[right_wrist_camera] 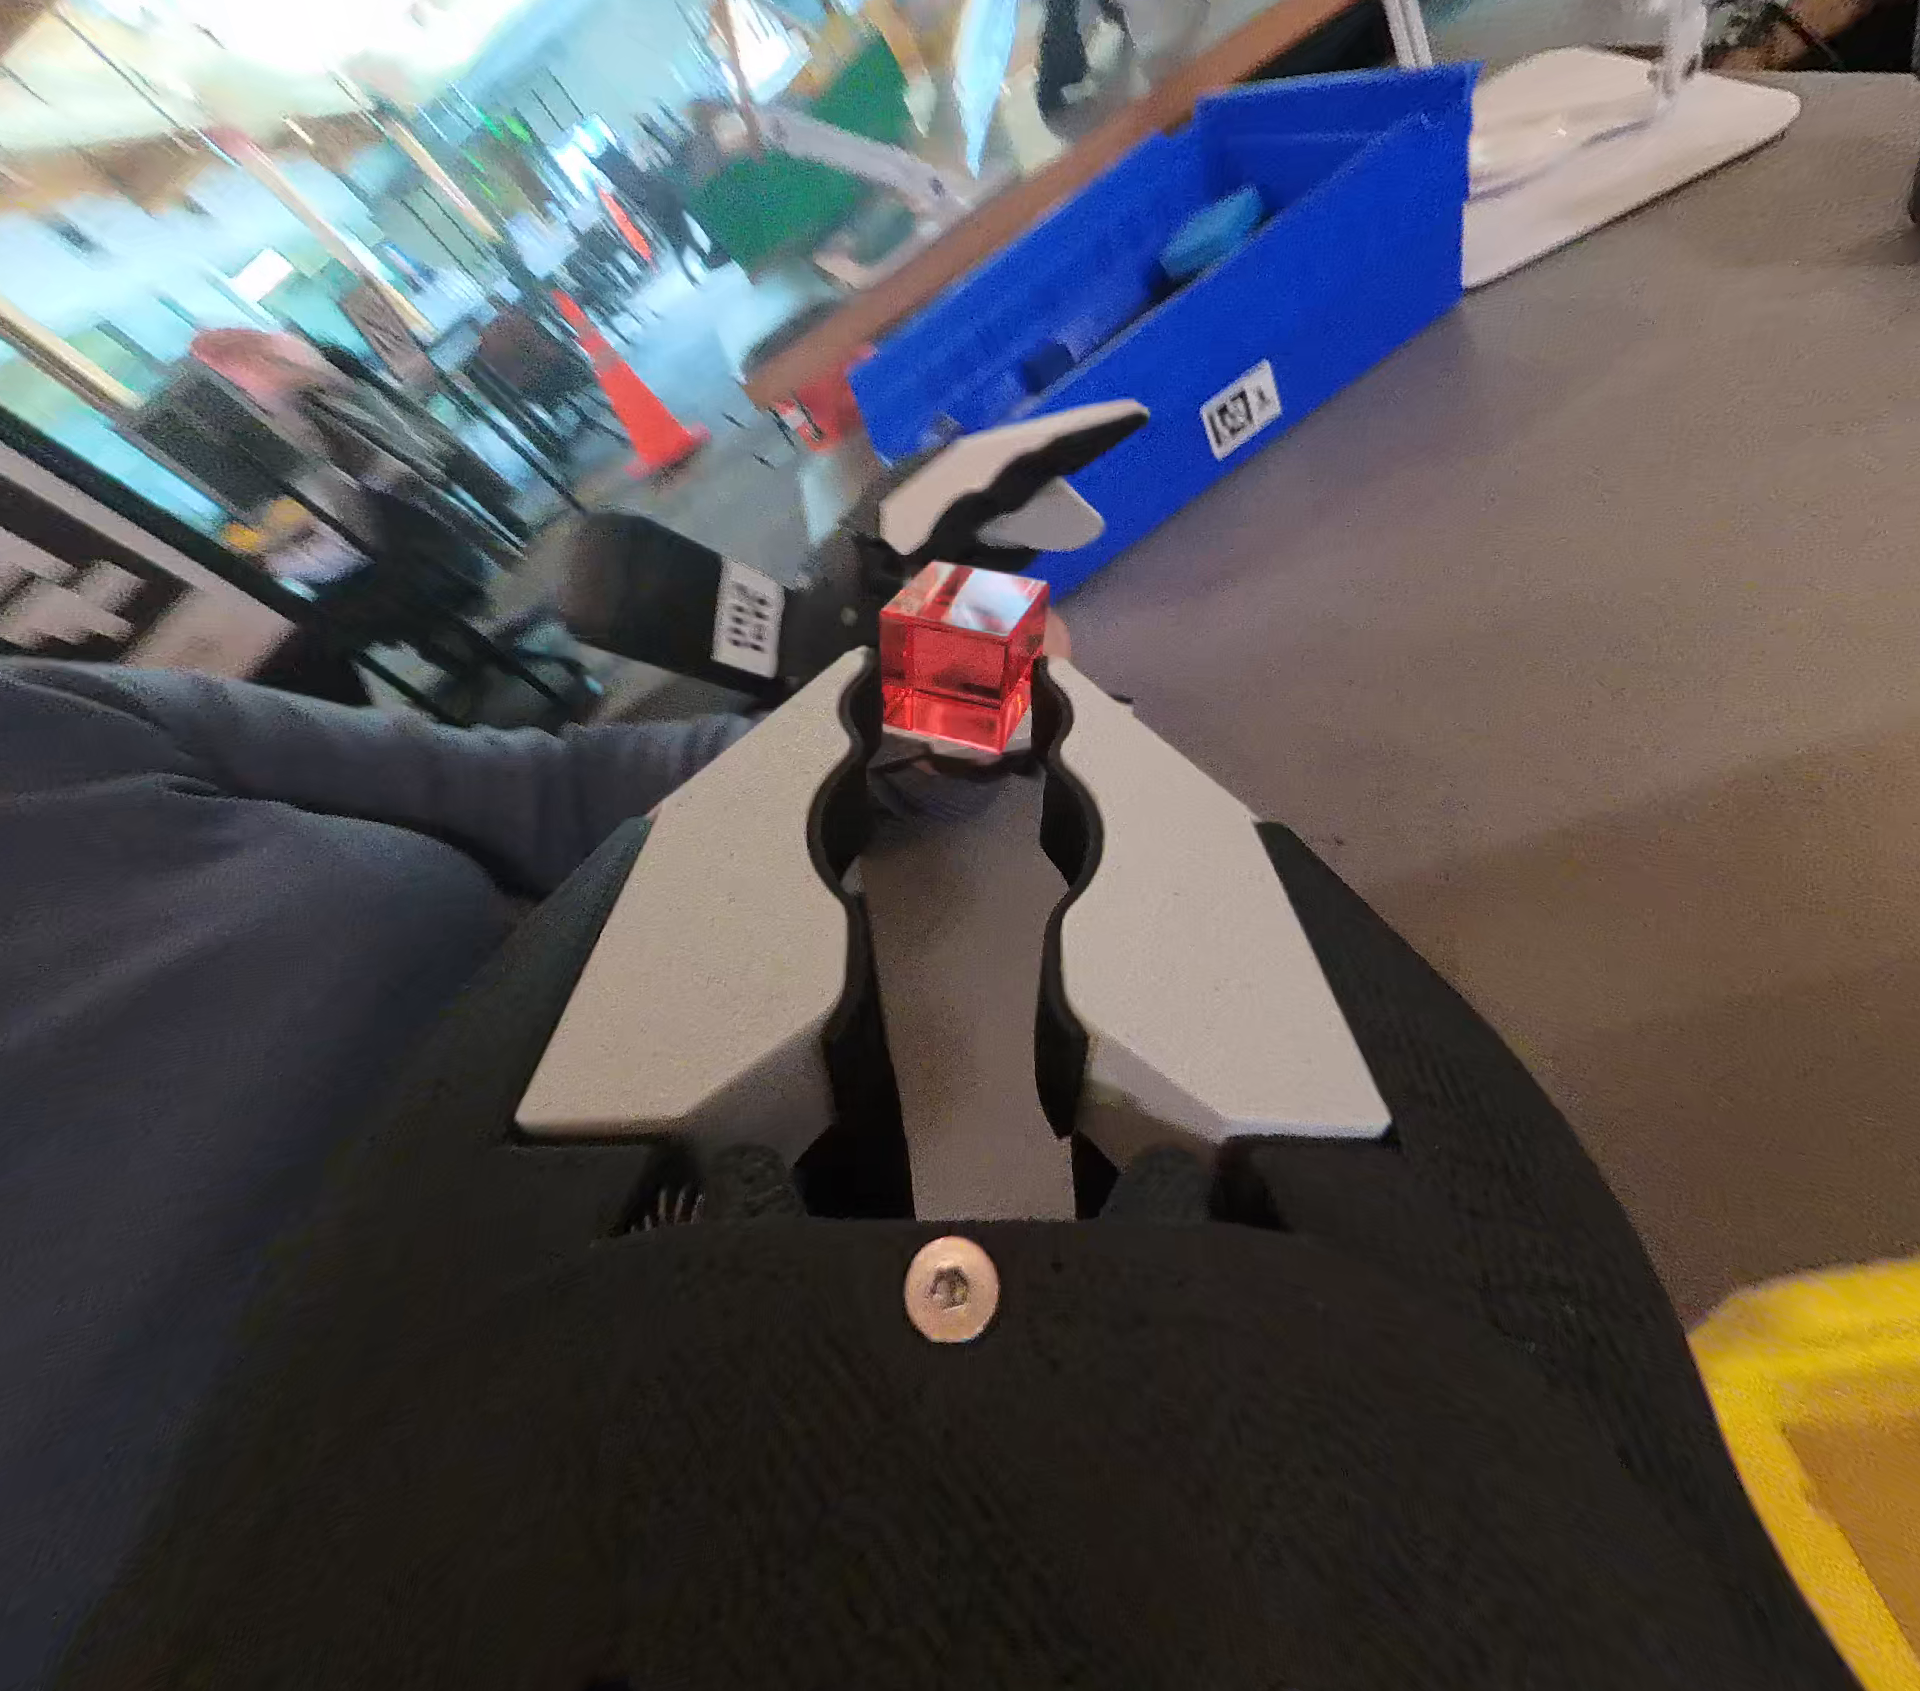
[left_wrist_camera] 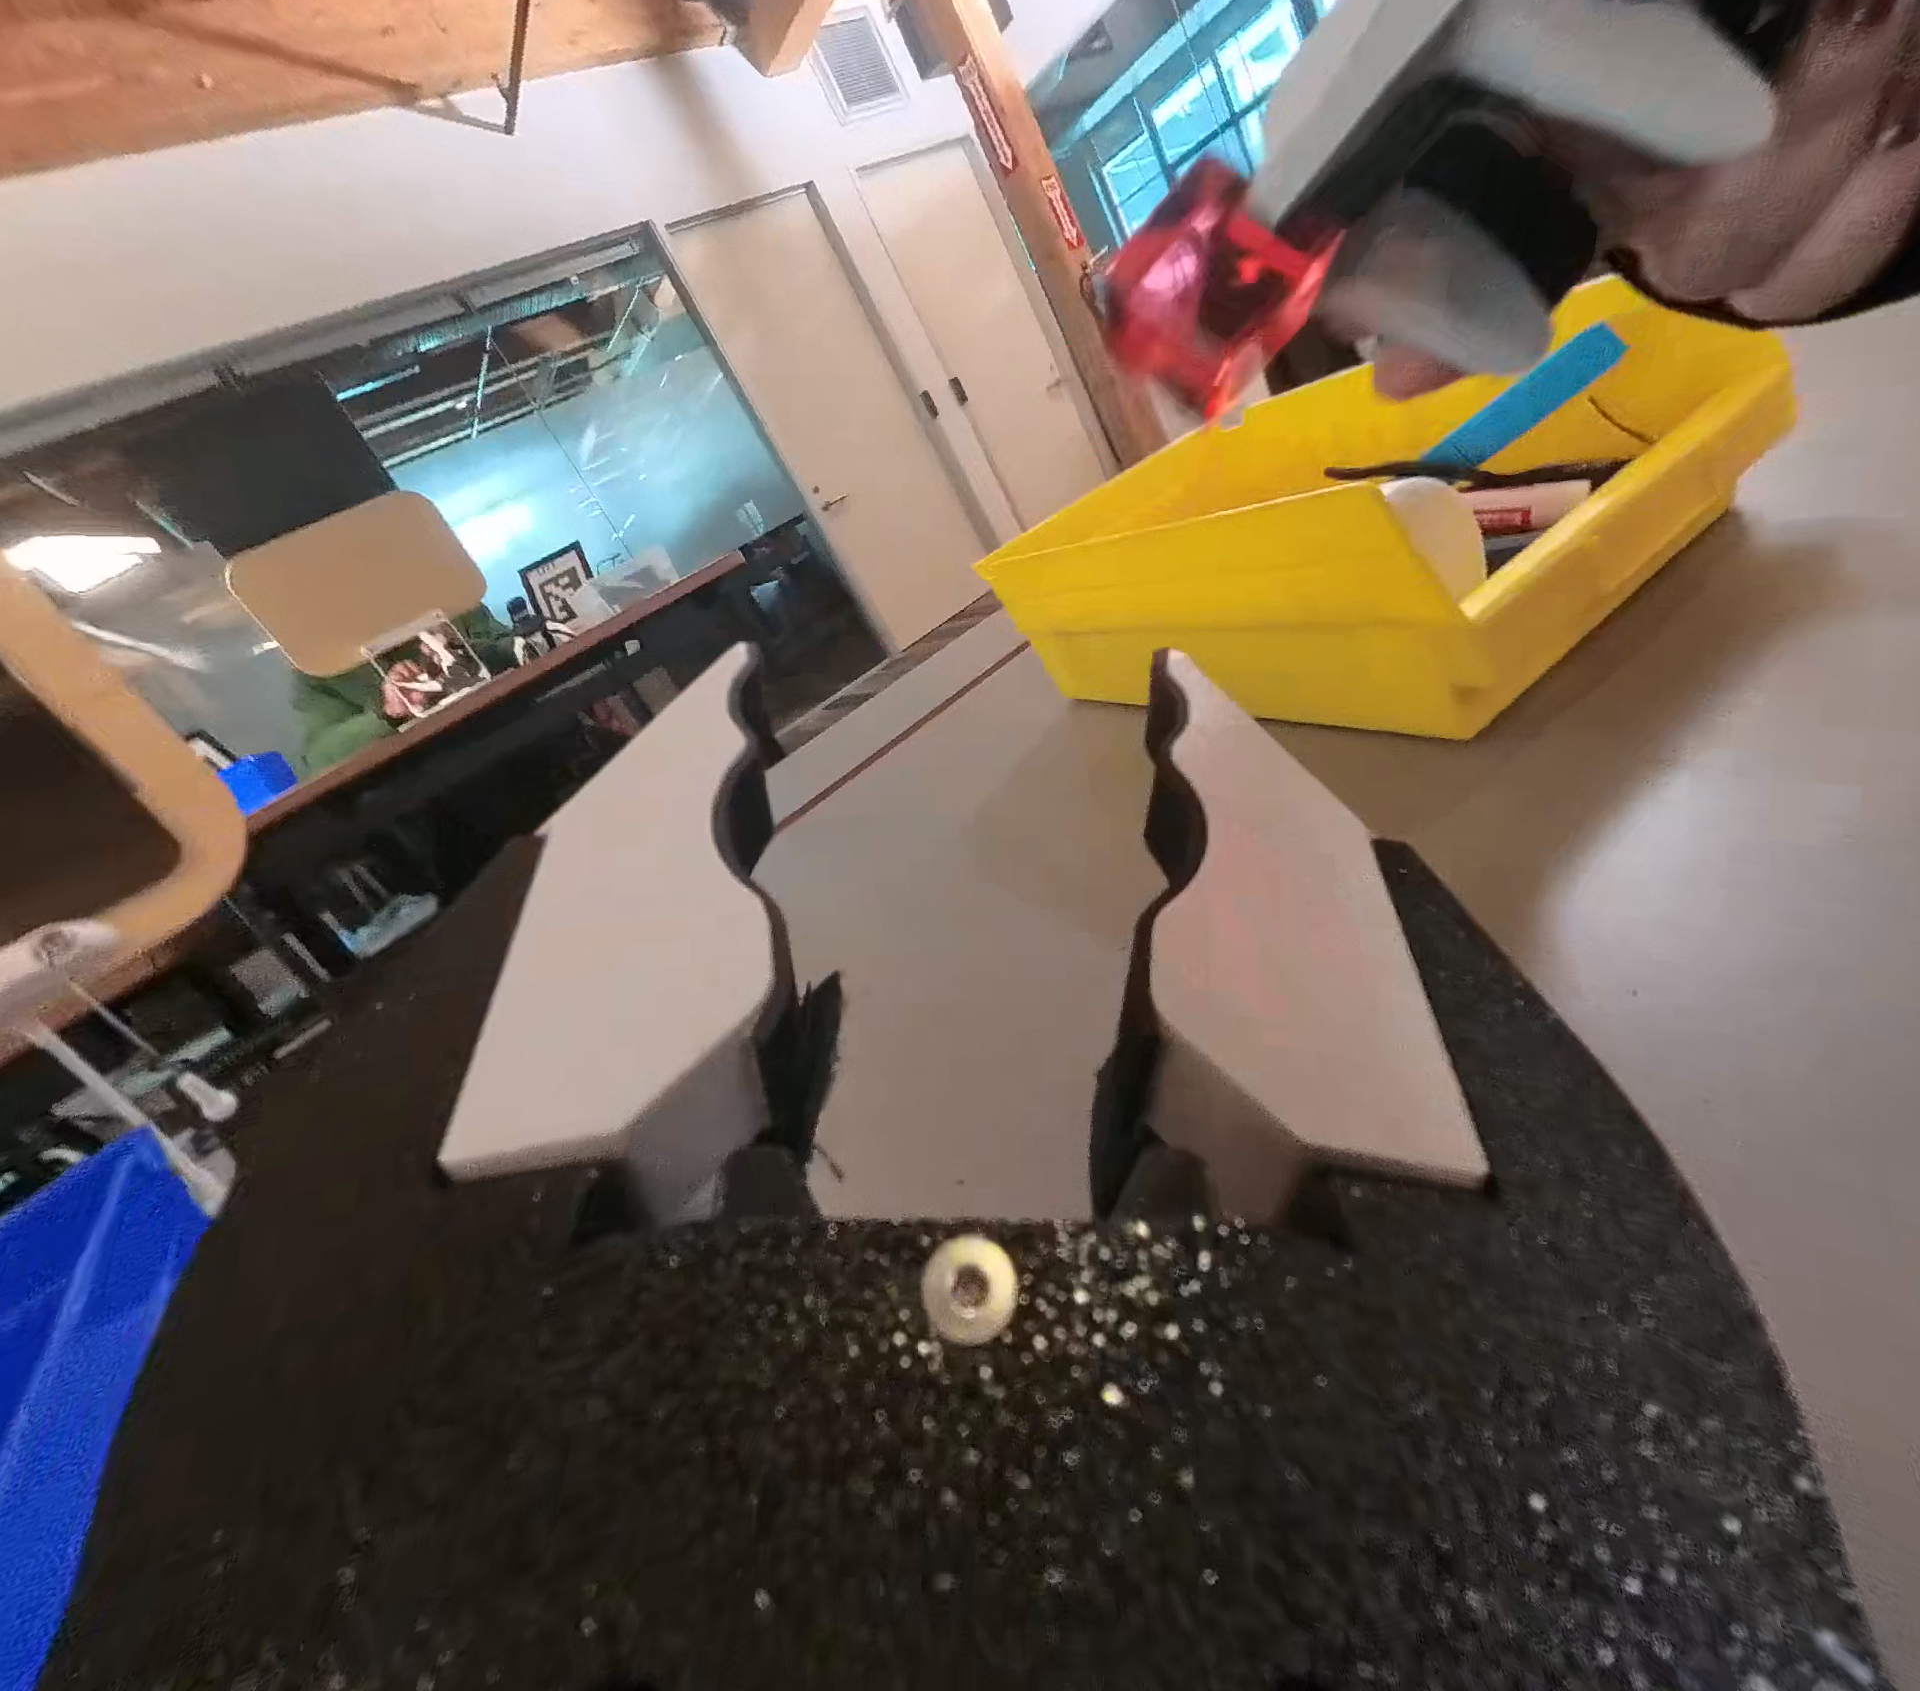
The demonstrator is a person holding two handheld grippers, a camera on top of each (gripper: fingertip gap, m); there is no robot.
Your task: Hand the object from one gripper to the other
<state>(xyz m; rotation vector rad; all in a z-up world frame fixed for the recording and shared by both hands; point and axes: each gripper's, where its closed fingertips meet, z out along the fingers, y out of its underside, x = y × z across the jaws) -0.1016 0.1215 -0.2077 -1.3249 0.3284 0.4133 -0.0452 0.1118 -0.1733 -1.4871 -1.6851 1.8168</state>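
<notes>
**Red cube pinched in the right tongs, above the bench**

The right tongs (right_wrist_camera: 956, 691) grip a clear red cube (right_wrist_camera: 961, 654) at their very tips, held off the grey bench (right_wrist_camera: 1558, 706). The left tongs (left_wrist_camera: 961, 706) gape wide with nothing in them. Beyond the cube only one of their fingers shows clearly. The yellow bin (left_wrist_camera: 1299, 602) is cut off at the corner; the blue bin (right_wrist_camera: 1247, 311) is smeared, its contents unclear.

Clear red cube (right_wrist_camera: 961, 654), yellow bin (left_wrist_camera: 1351, 592), blue bin (right_wrist_camera: 1247, 311).
</notes>
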